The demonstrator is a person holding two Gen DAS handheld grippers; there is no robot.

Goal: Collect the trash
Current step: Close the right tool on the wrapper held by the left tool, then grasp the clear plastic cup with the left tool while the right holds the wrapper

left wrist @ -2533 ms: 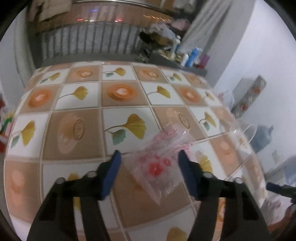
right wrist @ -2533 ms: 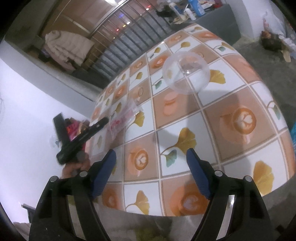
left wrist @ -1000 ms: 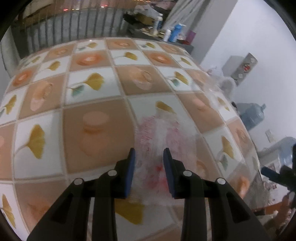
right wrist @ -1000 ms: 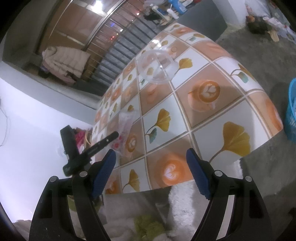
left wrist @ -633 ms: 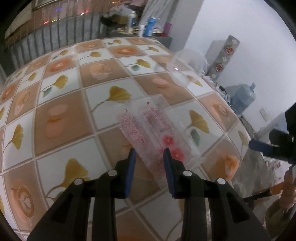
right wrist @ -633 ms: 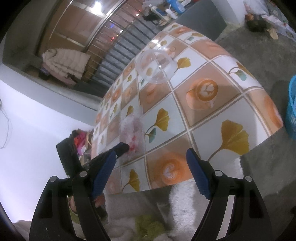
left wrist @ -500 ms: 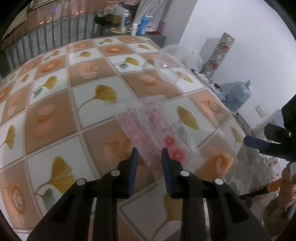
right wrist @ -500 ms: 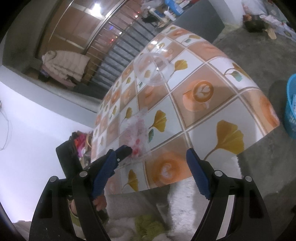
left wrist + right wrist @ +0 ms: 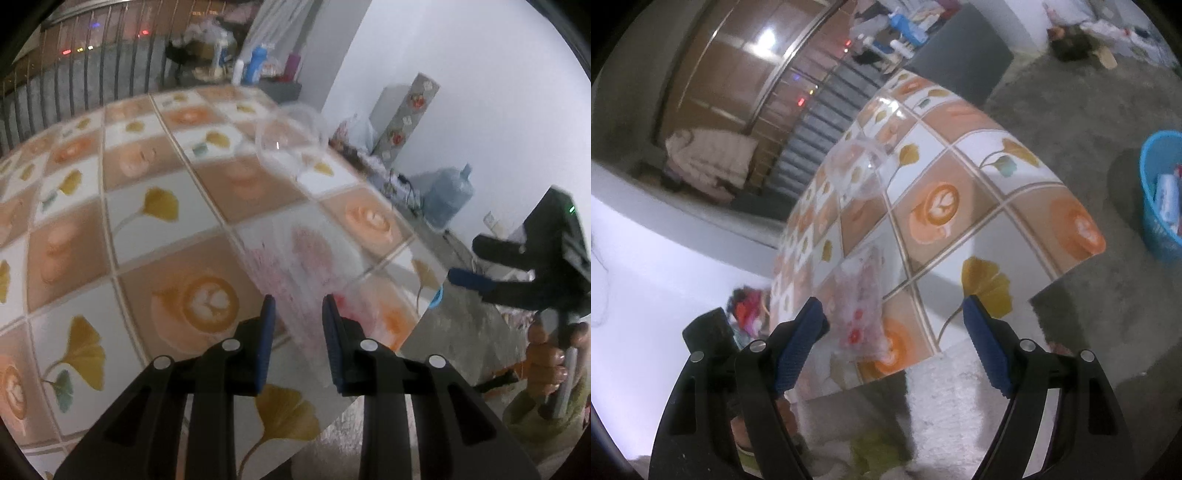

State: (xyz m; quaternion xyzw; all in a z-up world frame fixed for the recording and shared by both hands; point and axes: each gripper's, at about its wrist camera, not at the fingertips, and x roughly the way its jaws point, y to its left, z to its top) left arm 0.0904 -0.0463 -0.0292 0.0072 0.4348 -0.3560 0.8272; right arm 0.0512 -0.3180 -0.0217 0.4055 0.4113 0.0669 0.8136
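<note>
the left gripper (image 9: 295, 310) has its blue pads drawn close together on the near end of a clear plastic wrapper (image 9: 295, 258) printed with pink and red marks. the film runs straight up between the pads, so it reads as clamped, though blur hides the exact contact. the rest of the wrapper trails over the corner of the tiled-pattern counter (image 9: 155, 221), and its gripped end seems lifted off the edge; a thin film is easiest to take by one end at the rim, where it does not have to be peeled off a flat surface.

the right gripper (image 9: 894, 339) has its pads wide apart with nothing between them. in the right wrist view it sits off the counter's corner beside the left one, seemingly kept free for the next piece.

that next piece is probably the clear plastic dome lid (image 9: 857, 166), which lies further in on the counter, well apart from the wrapper. a blue basket (image 9: 1161, 199) stands on the floor to the right with some items already inside. i judge it to be the trash bin, which would explain why the wrapper is being brought to this side.
</note>
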